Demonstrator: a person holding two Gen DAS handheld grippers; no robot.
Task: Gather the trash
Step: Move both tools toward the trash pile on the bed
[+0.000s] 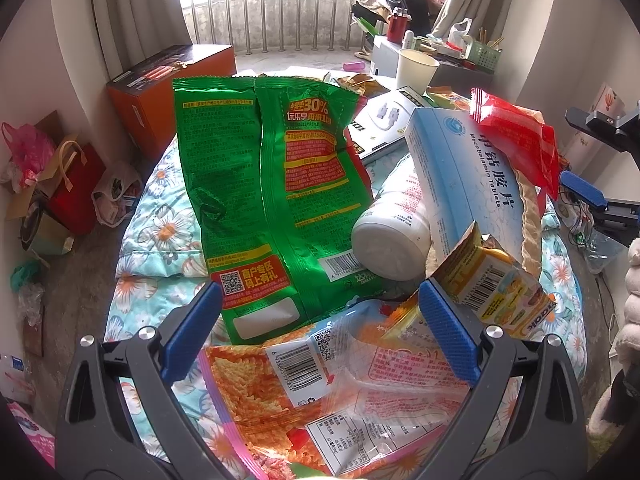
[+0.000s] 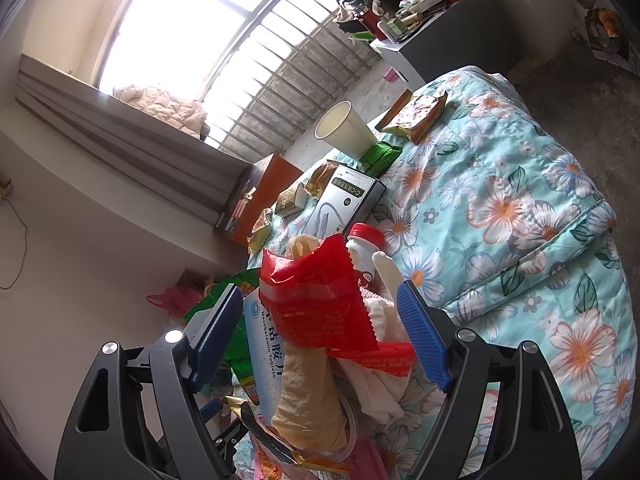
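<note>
Left wrist view: left gripper gaping, empty, over green bag at centre (right gripper likewise); next, close.

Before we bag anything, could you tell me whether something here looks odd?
Yes: a white bottle lies tipped on its side on the flowered quilt, wedged between a crumpled green snack bag and a blue box.
</note>
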